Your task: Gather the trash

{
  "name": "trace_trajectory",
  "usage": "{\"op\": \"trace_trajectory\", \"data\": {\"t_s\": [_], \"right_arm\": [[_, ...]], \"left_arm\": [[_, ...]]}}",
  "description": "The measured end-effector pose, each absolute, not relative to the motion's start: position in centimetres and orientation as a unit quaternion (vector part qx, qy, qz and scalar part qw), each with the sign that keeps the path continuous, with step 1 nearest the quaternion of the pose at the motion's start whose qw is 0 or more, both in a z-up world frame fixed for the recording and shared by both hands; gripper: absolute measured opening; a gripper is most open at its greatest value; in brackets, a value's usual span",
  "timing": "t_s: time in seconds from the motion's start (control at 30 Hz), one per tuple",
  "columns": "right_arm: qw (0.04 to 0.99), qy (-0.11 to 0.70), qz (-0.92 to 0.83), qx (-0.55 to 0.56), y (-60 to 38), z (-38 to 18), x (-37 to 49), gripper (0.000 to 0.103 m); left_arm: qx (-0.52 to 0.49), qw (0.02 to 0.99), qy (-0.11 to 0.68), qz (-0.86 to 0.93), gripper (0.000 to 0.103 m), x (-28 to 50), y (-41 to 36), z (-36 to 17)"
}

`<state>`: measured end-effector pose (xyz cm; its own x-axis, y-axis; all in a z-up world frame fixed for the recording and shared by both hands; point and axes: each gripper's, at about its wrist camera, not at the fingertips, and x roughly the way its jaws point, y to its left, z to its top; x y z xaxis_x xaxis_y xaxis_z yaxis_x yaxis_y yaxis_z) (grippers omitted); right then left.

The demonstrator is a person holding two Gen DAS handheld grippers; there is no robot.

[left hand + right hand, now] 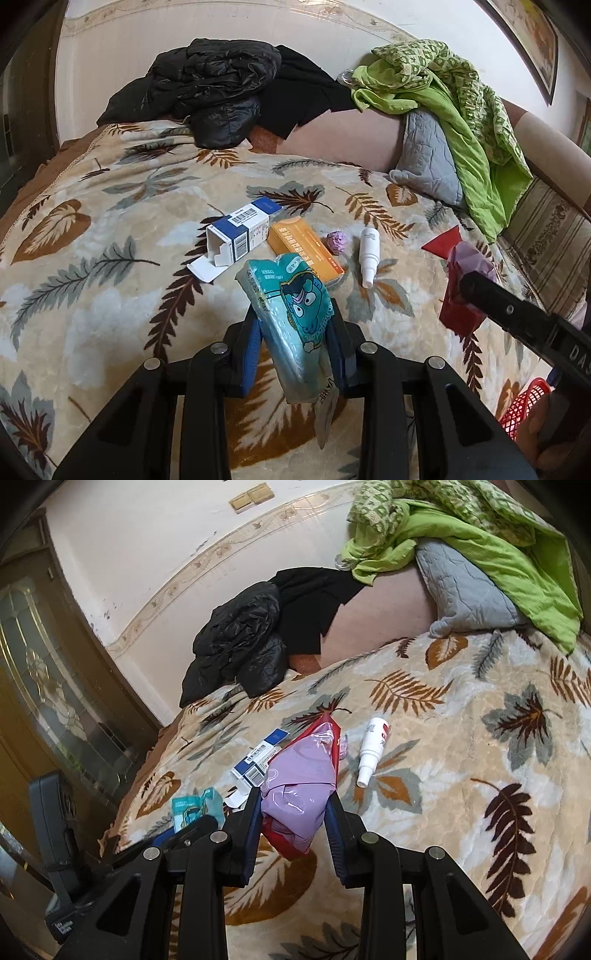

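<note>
1. Left wrist view: a teal tissue pack (291, 314) is pinched between the blue pads of the left hand-held gripper (295, 332) and is held clear above the bed (110, 295).
2. On the blanket beyond it, a blue-white box (240, 236), an orange box (306, 251), a purple paper ball (337, 242) and a white bottle (369, 256) are seen lying close together.
3. A red basket (524, 410) is partly seen at the lower right.
4. Right wrist view: a red-and-lilac bag (303, 786) is clamped by the right hand-held gripper (293, 823) above the bed.
5. The white bottle is seen just right of the bag, on the blanket.
</note>
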<state>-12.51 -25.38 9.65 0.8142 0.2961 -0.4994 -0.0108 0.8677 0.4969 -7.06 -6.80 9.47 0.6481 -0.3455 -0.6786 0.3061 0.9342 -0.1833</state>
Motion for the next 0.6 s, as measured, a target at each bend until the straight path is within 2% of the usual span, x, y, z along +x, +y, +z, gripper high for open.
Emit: {"op": "trace_trajectory", "data": {"t_s": [0.6], "right_arm": [[0.917,0.304,0.081,0.245,-25.3,9.06,-11.82,0.035]], "left_arm": [[0.0,0.91,0.371,-0.187,0.031,-6.76,-7.8,9.25]]}}
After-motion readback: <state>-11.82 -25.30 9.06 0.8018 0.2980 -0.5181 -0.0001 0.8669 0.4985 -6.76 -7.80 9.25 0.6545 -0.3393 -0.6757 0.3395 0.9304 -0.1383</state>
